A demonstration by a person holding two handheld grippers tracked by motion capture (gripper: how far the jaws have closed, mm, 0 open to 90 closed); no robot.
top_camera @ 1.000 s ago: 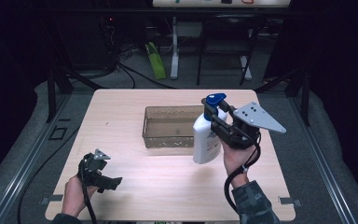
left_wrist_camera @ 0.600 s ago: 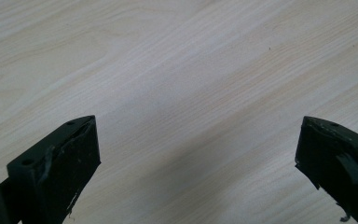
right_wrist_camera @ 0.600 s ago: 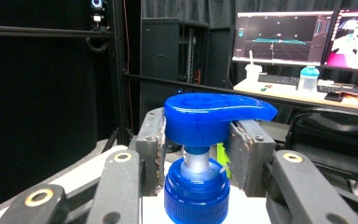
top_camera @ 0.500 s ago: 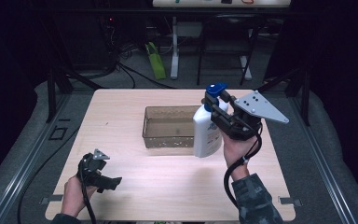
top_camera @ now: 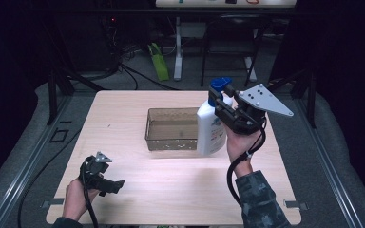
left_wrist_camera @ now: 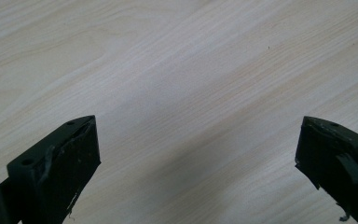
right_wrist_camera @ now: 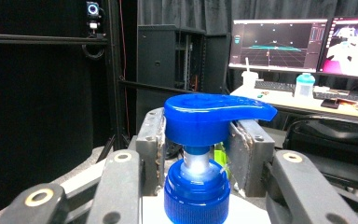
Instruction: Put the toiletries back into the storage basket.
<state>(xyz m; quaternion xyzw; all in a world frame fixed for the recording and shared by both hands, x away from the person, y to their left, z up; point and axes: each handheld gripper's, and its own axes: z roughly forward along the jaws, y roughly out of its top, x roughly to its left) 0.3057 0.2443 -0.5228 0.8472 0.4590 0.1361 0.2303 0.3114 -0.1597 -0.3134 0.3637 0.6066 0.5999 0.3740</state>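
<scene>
While right tongs [top_camera: 222, 107] pinch pump bottle [top_camera: 211, 128] beside bin [top_camera: 171, 129]; left tongs [top_camera: 105, 179] spread over table [top_camera: 180, 190].

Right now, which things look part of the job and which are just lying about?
In play: pump bottle, clamped by the right gripper; brown bin beside it.
Lying about: green object on the floor; monitors, keyboard, cup.
</scene>
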